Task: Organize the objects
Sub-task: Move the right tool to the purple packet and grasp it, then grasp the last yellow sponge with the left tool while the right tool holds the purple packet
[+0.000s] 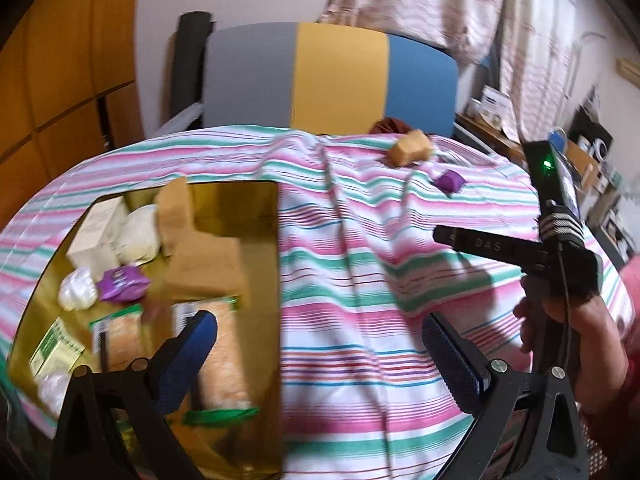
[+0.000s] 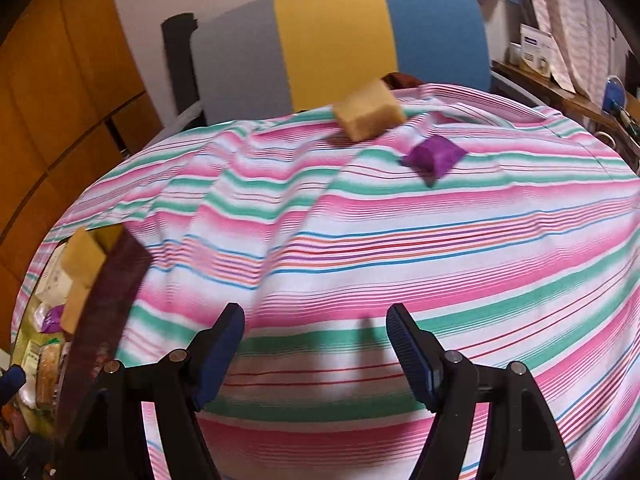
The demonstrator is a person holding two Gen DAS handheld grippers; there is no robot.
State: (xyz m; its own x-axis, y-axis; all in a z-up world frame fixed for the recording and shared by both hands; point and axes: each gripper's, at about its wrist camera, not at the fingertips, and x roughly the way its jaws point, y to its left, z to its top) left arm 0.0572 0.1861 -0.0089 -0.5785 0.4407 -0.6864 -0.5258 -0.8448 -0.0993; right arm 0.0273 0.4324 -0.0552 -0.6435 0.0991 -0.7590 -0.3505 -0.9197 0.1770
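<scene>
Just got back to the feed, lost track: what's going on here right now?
A person is tidying small items off a striped cloth into a gold box. Both grippers are open and hold nothing: the left gripper is at the box's edge, the right gripper hangs above bare cloth. The box already holds several packets and sponges. A tan sponge and a purple packet lie at the cloth's far side.

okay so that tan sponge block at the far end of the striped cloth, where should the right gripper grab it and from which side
Grip the tan sponge block across its two short side faces, coming from the near side over the striped cloth with the open right gripper. It lies flat, broad top up, and the small purple packet sits apart to its right.
</scene>
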